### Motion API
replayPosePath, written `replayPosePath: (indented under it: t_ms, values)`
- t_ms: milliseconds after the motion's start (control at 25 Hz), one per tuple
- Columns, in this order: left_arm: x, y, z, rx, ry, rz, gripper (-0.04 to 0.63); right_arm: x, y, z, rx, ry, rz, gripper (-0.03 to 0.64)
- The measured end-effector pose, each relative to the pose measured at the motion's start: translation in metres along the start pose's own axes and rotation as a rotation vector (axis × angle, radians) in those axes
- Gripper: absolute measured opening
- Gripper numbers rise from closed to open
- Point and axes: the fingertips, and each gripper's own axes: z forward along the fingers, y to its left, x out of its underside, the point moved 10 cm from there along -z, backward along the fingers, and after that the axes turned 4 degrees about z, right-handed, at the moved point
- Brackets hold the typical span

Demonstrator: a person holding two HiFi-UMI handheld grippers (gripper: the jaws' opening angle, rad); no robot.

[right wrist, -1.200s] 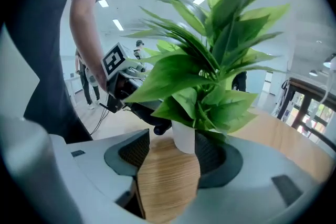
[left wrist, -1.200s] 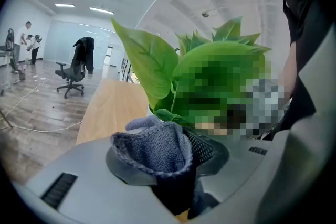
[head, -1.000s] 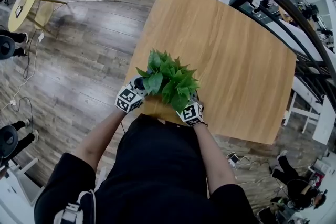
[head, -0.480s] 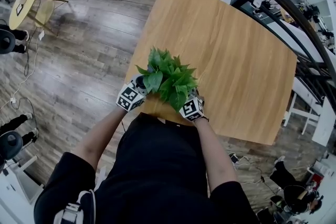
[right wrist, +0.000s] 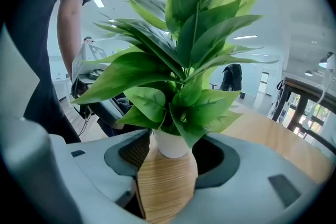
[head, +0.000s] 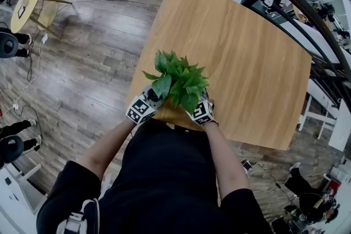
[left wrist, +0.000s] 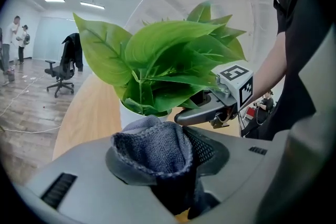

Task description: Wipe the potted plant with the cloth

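One potted plant, glossy green, broad-leaved.

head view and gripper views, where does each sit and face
Head view: on the person's head, down at the green-leaved potted plant on the light wooden table; arms, torso, both grippers show.
Left gripper view: on the left gripper, along jaws shut on grey-blue cloth; forearm shows.
Right gripper view: on the right gripper, jaws apart, facing plant; arm shows.
All share the plant.

Head view: pot hidden under leaves. Left gripper view: cloth apparently covers most of pot.
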Motion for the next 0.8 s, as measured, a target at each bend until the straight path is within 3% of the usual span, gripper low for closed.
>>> replayPosePath:
  t_ms: [280, 400, 560, 800]
  values:
    - [0.001, 0.016, -0.006, -0.059, -0.010, 0.016, 0.173, 0.001, 0.030, -0.001, -0.076, -0.003, -0.048, 0.256]
    - [0.001, 0.025, -0.010, -0.094, -0.013, 0.011, 0.173, 0.002, 0.040, -0.003, -0.094, -0.002, -0.003, 0.256]
    - [0.003, 0.032, -0.016, -0.126, -0.010, -0.002, 0.173, 0.010, 0.019, -0.009, -0.006, -0.002, 0.061, 0.256]
    - [-0.005, 0.040, -0.011, -0.154, -0.020, -0.018, 0.173, -0.005, -0.014, -0.005, -0.032, 0.007, -0.050, 0.256]
